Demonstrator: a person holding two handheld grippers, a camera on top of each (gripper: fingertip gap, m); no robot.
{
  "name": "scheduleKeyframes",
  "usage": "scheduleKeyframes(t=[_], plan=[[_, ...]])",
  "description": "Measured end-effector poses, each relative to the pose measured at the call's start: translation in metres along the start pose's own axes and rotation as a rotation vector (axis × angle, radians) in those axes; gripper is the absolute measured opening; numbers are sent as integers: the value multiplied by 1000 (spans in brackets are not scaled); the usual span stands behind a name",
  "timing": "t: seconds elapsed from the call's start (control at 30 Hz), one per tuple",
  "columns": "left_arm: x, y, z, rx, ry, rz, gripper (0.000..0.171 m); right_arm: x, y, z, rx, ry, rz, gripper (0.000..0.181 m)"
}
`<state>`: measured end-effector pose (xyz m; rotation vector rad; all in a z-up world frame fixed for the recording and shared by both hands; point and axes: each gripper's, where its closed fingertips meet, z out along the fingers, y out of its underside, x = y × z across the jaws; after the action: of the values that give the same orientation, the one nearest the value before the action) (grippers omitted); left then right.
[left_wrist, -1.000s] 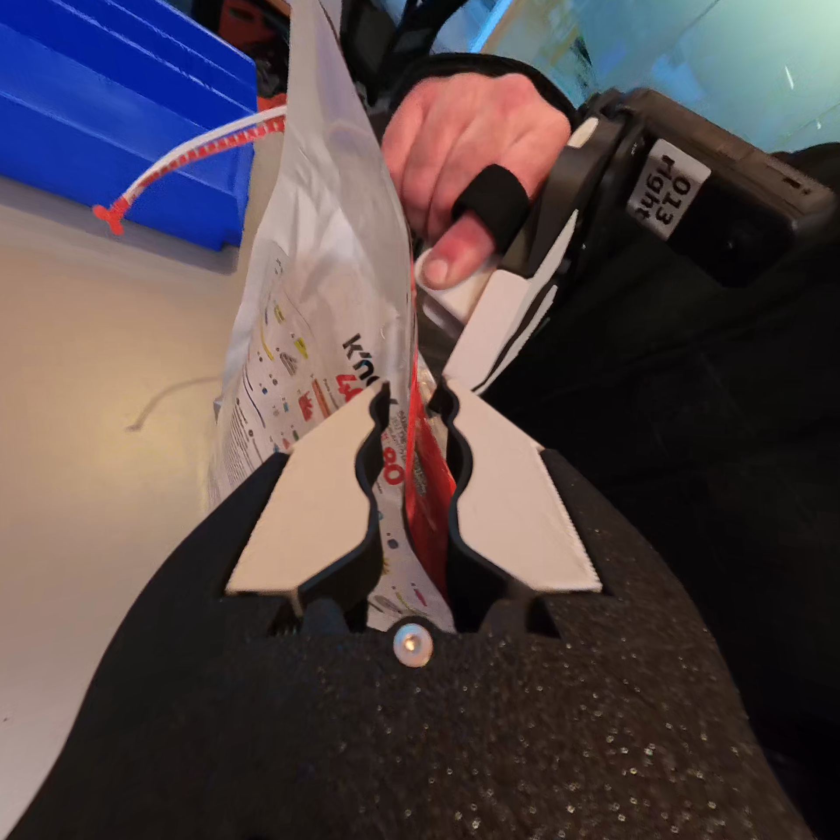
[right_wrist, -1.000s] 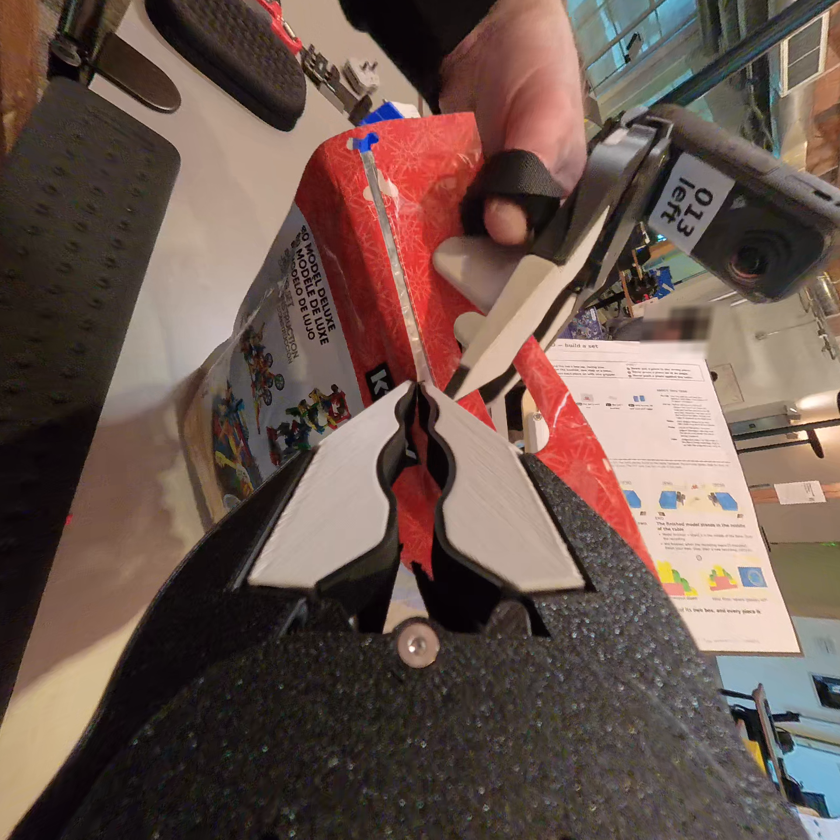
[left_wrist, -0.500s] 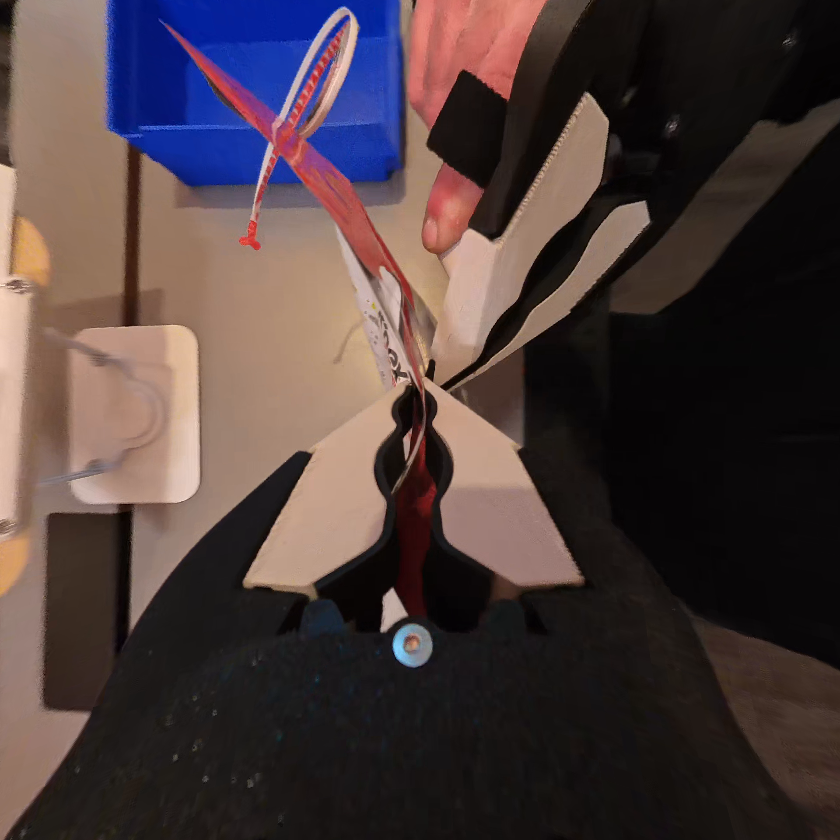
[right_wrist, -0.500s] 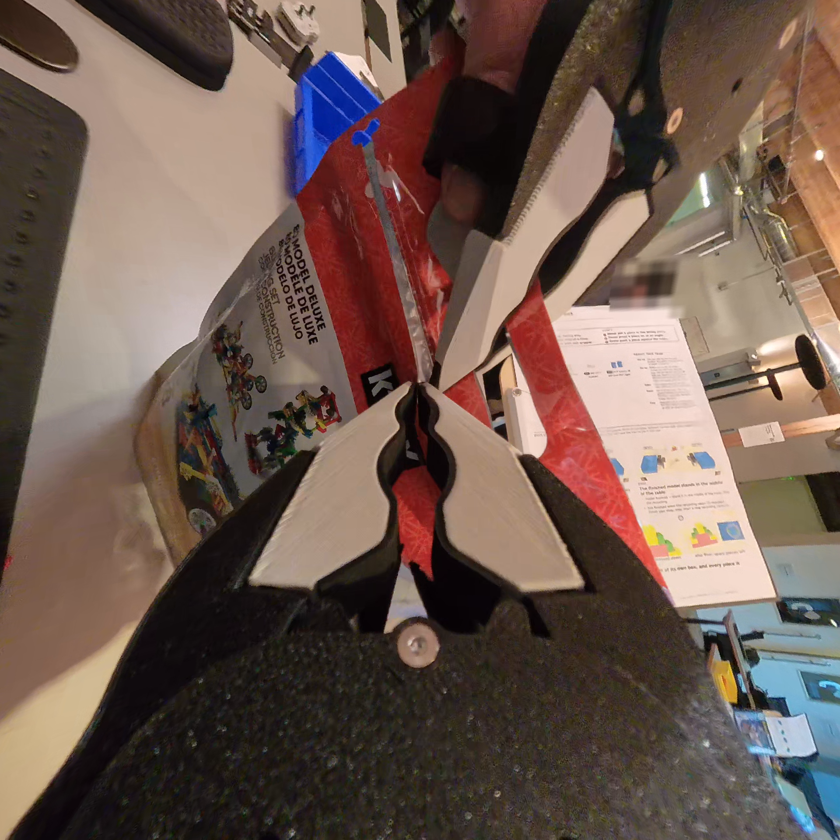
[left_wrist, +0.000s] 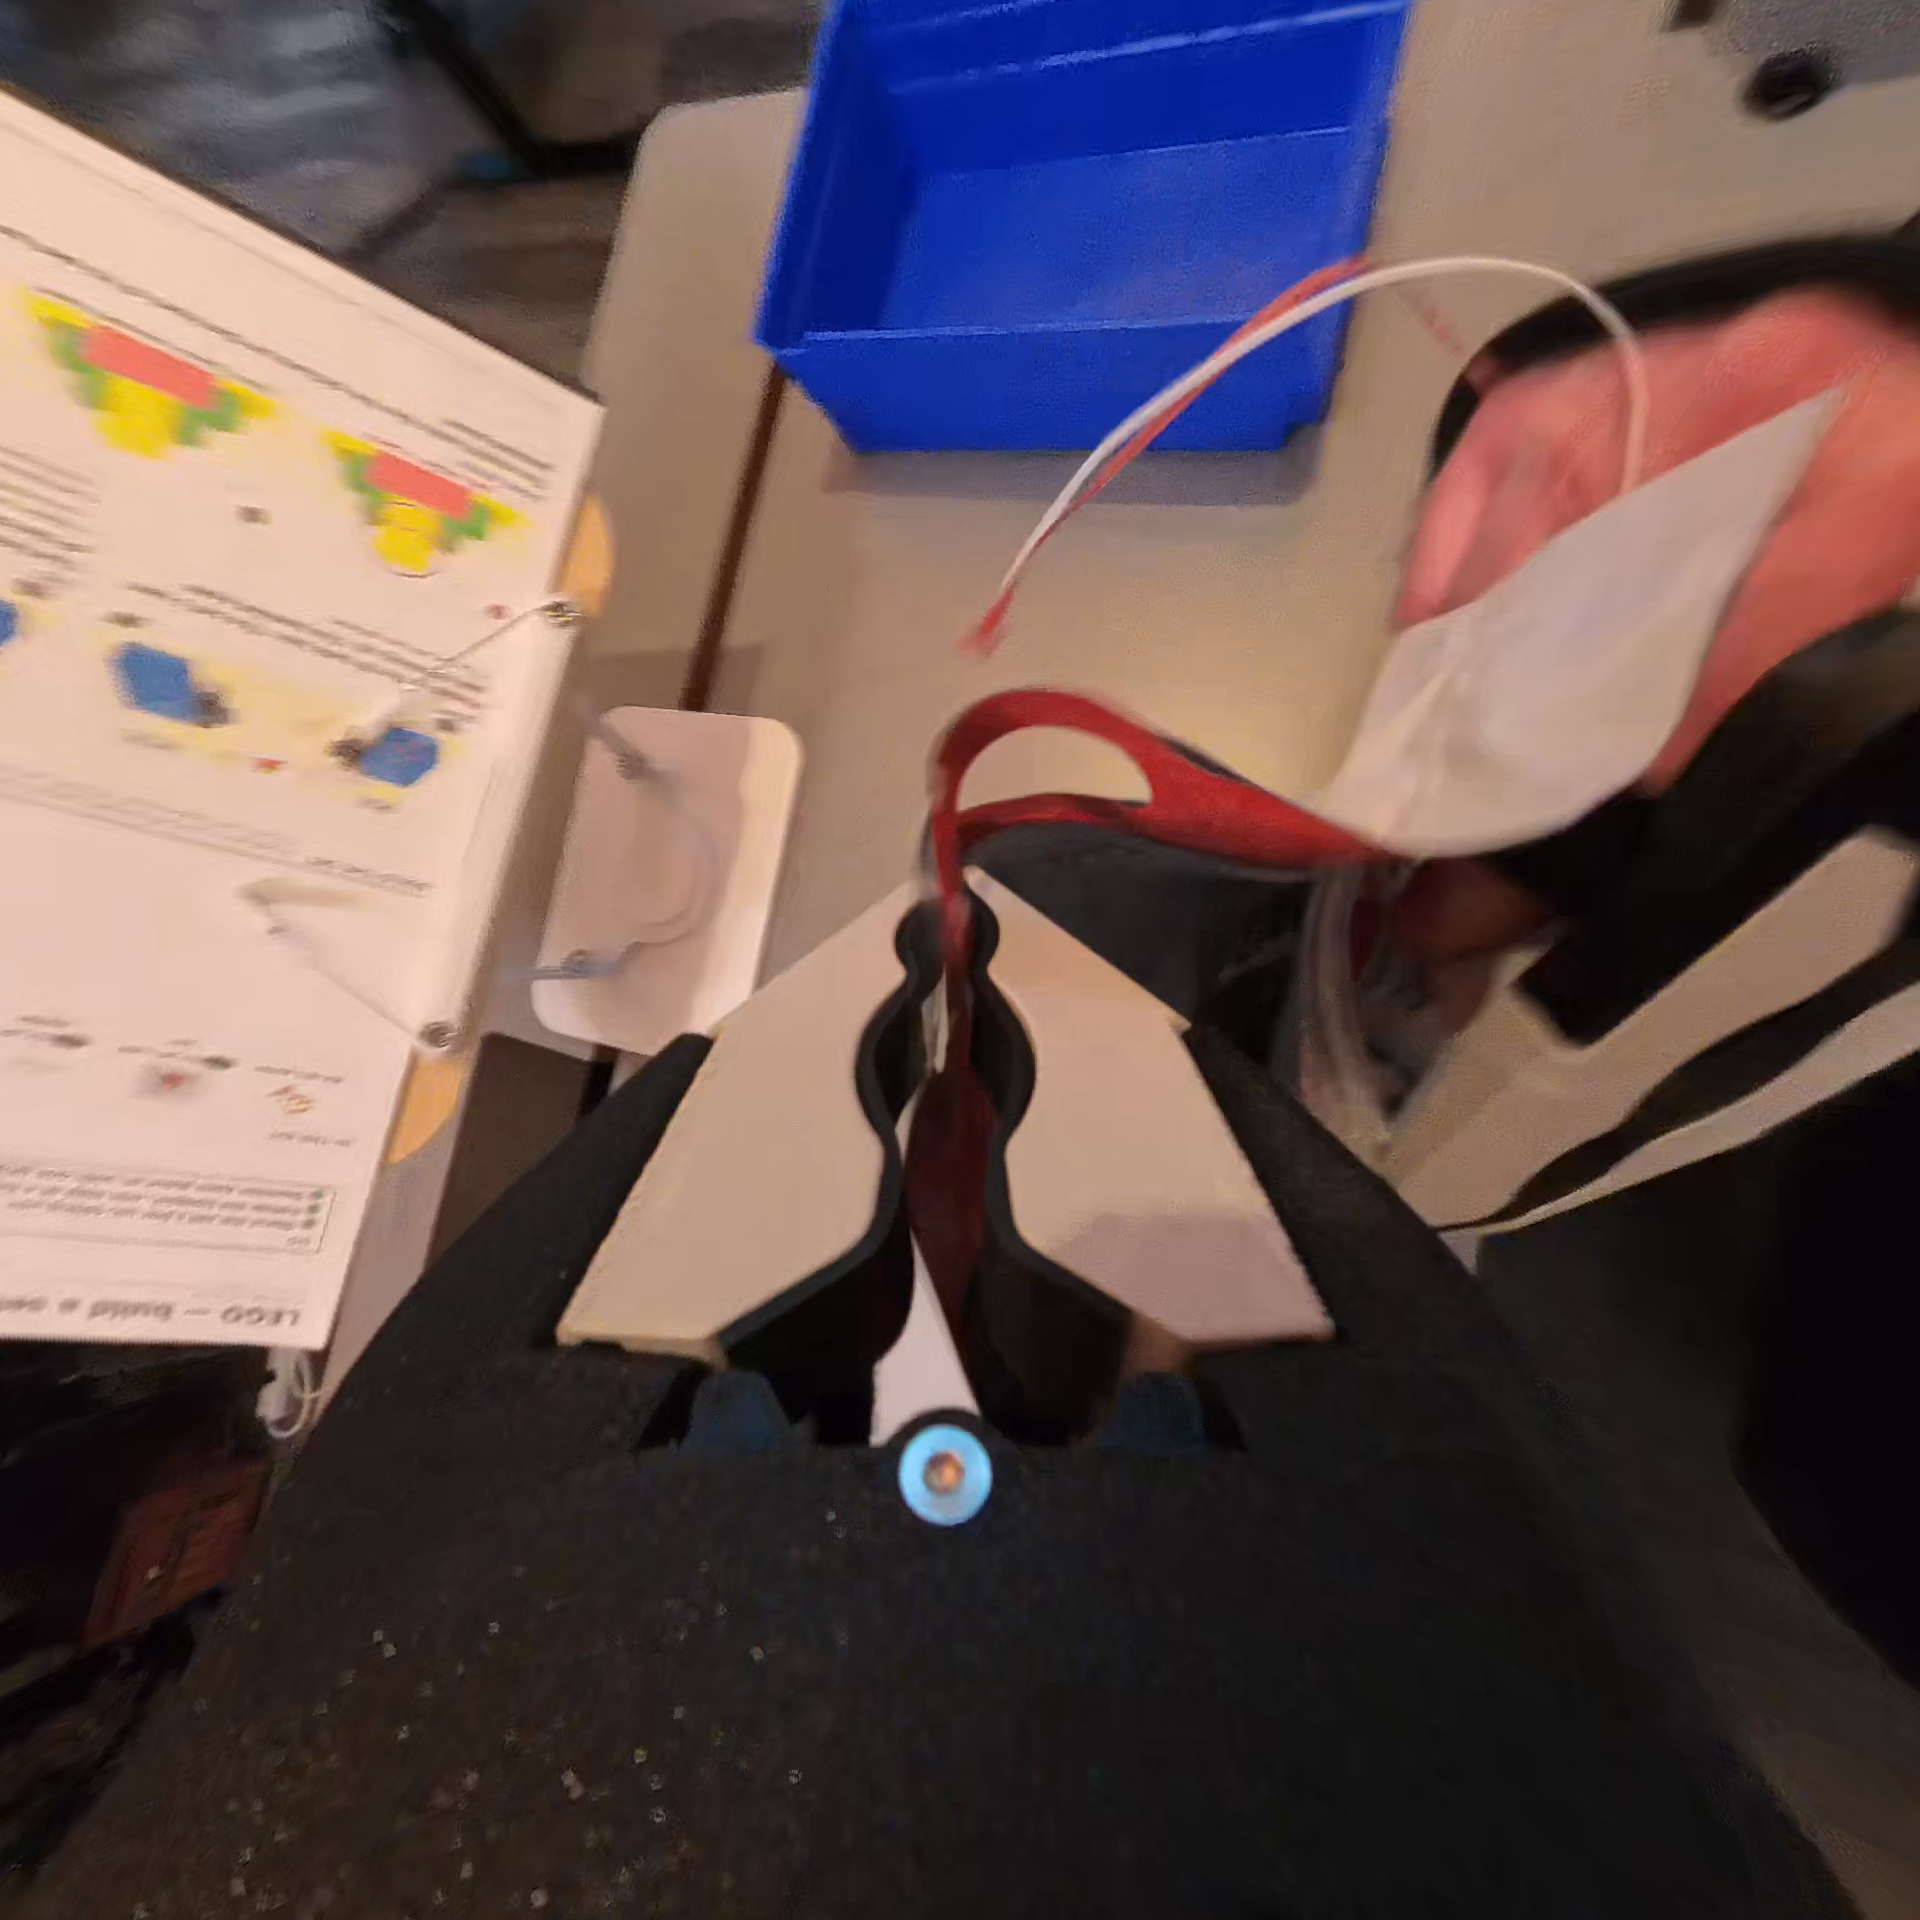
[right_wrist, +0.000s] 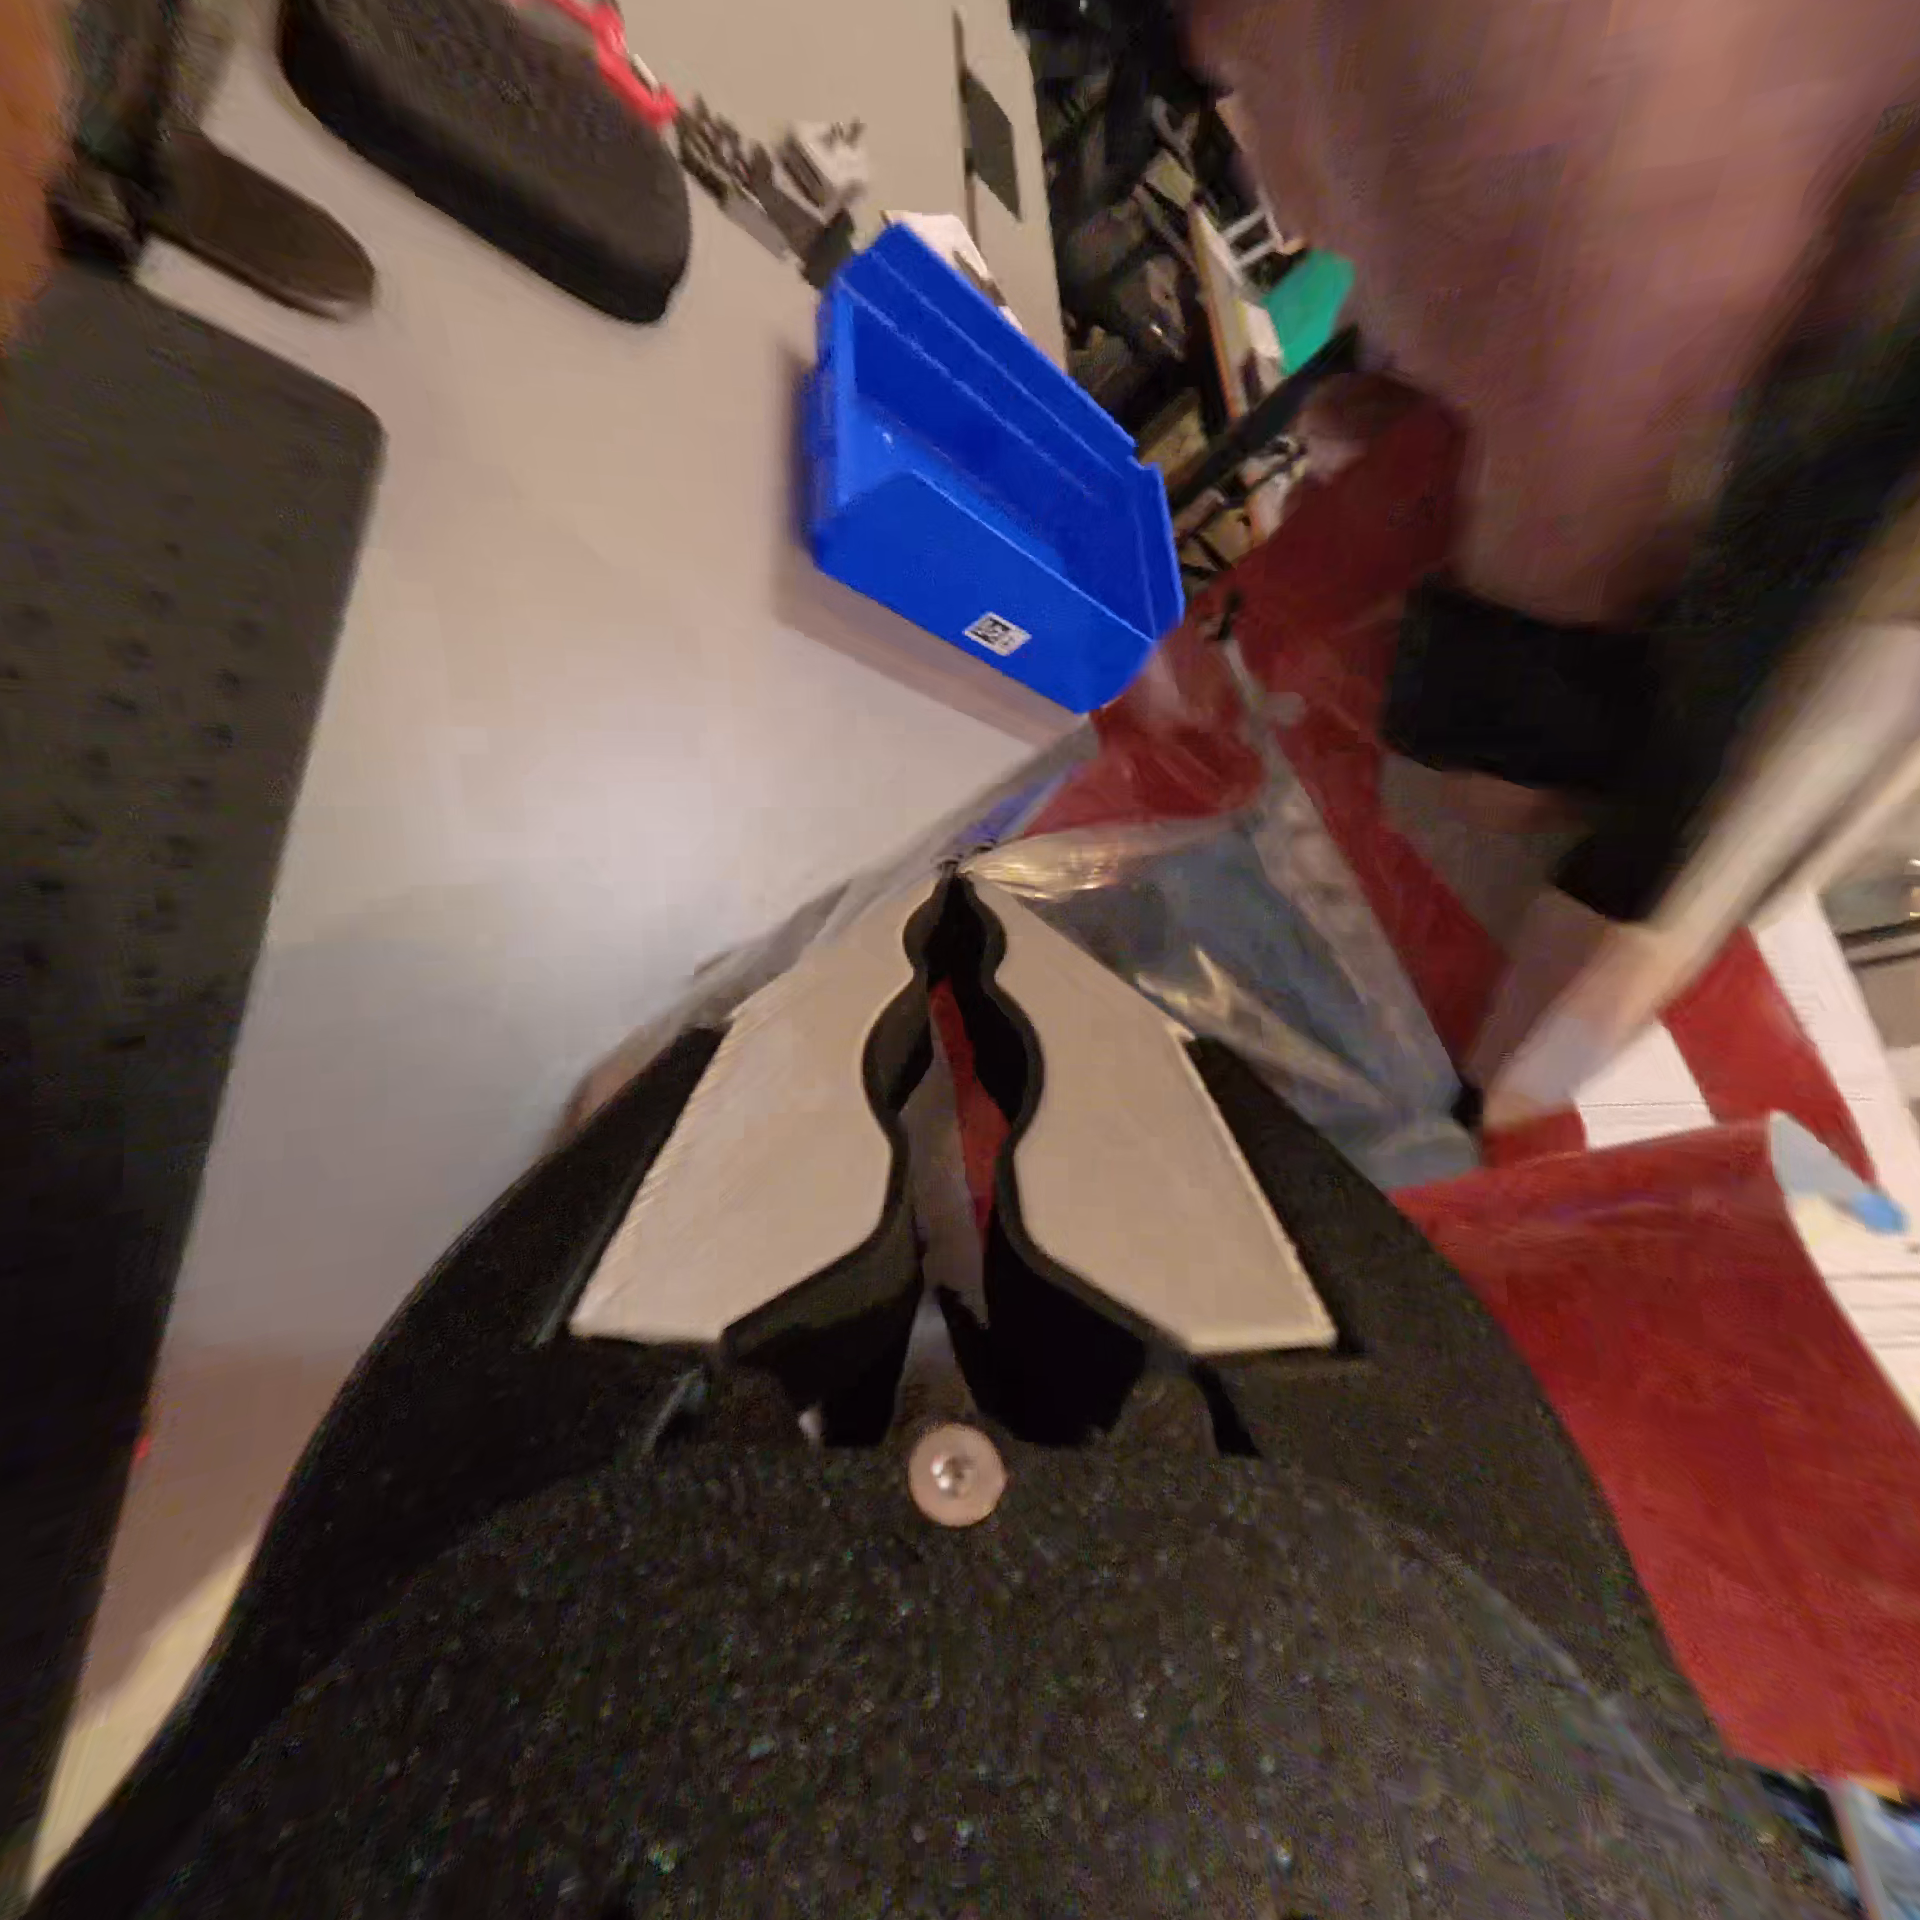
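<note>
A red and white plastic bag of building toy parts hangs between both grippers, its top torn open with a silvery inside showing. My left gripper is shut on one red flap of the bag. My right gripper is shut on the other side of the bag's top. In the left wrist view the right gripper and the hand on it are close at the right, and a thin red and white tear strip curls up from the bag. The views are blurred.
An open blue bin stands on the pale table just beyond the bag; it also shows in the right wrist view. A printed instruction sheet on a stand is at the left. Black mats lie on the table's left side.
Both grippers have pulled apart and tilted down over the table, tearing the bag's top open so its silvery inside shows. The blue bin and the instruction sheet have come into view.
</note>
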<state>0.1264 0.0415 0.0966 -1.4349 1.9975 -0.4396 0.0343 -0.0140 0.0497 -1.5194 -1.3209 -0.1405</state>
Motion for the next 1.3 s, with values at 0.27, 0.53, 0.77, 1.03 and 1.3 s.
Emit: scheduleKeyframes(t=[0.27,0.53,0.77,1.03,1.3], plan=[[-13,6,5,-63,-15,-7,0,13,11,-16,12,17,85,0],[-55,19,8,-31,-124,-174,0,-14,-6,-46,21,-83,109,0],[-36,5,9,-13,-75,-87,0,-12,0,-49,14,-54,185,0],[-4,-7,-2,-19,-82,28,0,10,4,-64,-68,9,166,26],[-20,-1,-7,-13,-181,-26,0,-45,16,-59,-193,-238,95,0]])
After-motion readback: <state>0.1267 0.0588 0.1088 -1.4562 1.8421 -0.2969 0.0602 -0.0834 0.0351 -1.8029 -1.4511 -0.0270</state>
